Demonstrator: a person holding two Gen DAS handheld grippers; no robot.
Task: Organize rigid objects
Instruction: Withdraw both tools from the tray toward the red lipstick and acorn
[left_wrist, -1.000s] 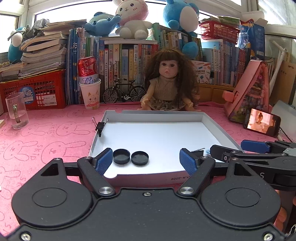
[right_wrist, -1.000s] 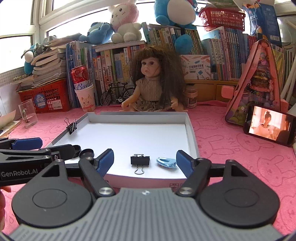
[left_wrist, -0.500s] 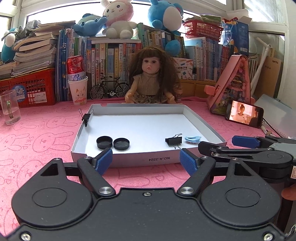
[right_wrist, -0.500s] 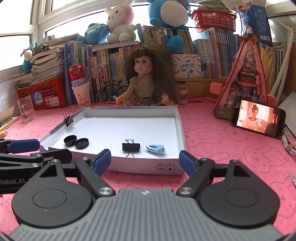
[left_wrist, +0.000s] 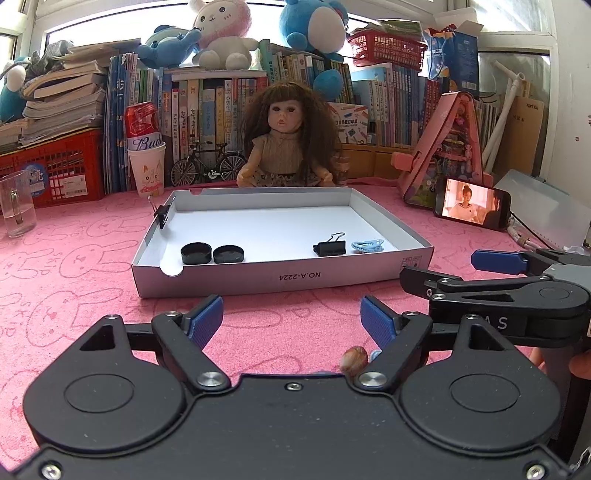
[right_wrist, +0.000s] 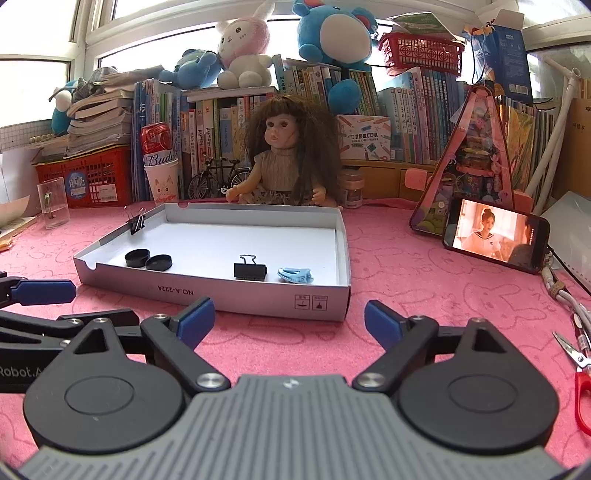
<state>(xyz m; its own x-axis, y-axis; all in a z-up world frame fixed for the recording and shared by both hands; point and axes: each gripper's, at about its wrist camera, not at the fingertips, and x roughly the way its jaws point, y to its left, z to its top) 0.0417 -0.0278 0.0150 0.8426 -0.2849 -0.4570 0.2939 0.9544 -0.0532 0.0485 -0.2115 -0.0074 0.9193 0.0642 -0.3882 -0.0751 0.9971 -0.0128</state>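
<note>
Pink rabbit-print cloth (left_wrist: 74, 266) lay under both grippers. Your left gripper (left_wrist: 291, 314) stood wide and empty; the right gripper (right_wrist: 290, 315) was opening, nothing between. For the shell (left_wrist: 354, 360) just behind your left fingers, you needed to back off before closing; the tray (left_wrist: 280, 278) already held 2 caps (left_wrist: 212, 253), a clip and a hair clip.

Left gripper (left_wrist: 291, 317) agape and empty; right gripper (right_wrist: 290, 319) empty, fingers opening.

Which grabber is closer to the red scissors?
Right. The right gripper has the red scissors lying just off its right side, while the left gripper sits further left, beyond it.
</note>
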